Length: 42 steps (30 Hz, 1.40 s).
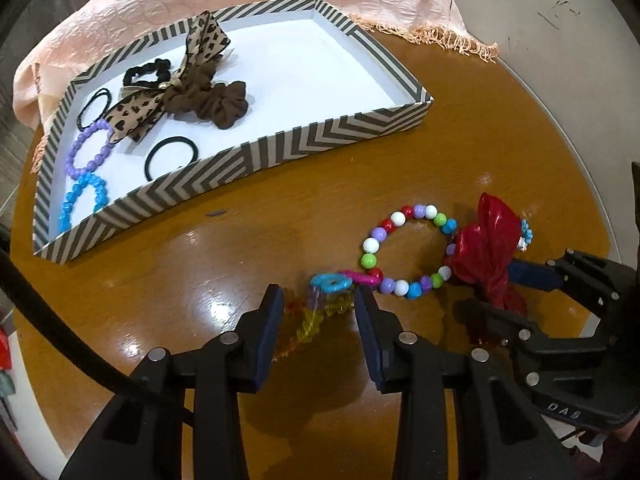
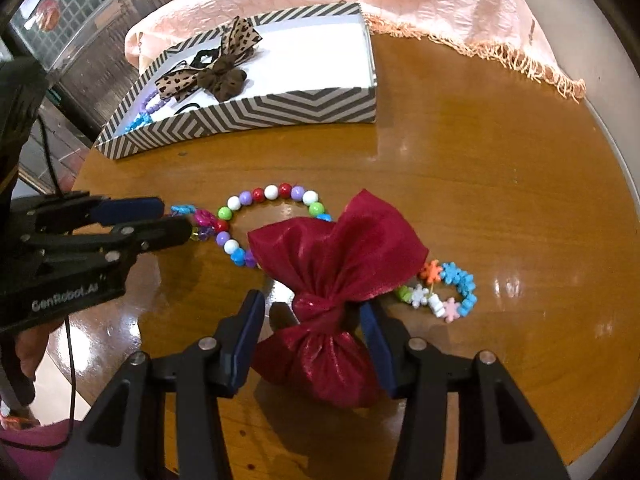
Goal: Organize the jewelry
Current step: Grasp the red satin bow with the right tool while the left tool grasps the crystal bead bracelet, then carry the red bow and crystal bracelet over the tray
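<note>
Grippers apart: left gripper (image 1: pixel 318 300) straddles a translucent bracelet (image 1: pixel 308 320); right gripper (image 2: pixel 312 312) straddles a red bow (image 2: pixel 336 276).

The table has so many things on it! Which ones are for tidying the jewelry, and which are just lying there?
For the job:
striped box
bead bracelet
red bow
clear bead string
flower bracelet
left tool
right tool

Just lying about:
pink cloth
cable
</note>
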{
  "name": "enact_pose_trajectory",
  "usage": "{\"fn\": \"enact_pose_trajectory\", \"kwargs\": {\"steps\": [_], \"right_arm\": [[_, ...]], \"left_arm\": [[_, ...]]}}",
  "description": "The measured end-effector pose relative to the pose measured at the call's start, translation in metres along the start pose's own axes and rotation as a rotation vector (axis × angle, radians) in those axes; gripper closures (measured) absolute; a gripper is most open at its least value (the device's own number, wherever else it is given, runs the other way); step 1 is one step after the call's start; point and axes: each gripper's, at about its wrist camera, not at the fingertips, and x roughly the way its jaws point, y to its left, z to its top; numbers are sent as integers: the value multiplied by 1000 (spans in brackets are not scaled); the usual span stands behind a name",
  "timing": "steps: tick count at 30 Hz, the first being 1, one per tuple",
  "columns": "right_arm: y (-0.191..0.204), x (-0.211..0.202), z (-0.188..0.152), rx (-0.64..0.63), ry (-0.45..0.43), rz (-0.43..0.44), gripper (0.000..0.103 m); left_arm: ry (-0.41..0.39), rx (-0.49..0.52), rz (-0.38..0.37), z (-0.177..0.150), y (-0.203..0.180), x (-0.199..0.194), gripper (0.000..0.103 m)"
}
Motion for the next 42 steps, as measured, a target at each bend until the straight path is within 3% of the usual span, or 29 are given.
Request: {"fn": "enact_pose_trajectory", "kwargs": {"steps": [2,4,5,11,17,28,42], "right_arm": [[-1,0,-1,-2,-2,10,80],[-3,-1,-2,9,3,29,83],[-4,-2,-2,9,6,36,85],[2,-29,4,-7,-36,108,86],[8,-52,20,-11,-86,154,86],[17,-68,55,-50,-147,163,86],[26,-69,94,-101,-176,150,86]], "left_arm": [[19,-20,-39,1,2,5,84],[13,-31,-50,0,5,4,85],[10,-29,-47,-1,6,2,93],[-39,-20,-75,-6,11,-29,94],[-85,-72,-118,0,26,-56,95],[-198,-101,-32,16,55,-110,95],[-245,-132,56,41,81,-126,95]]}}
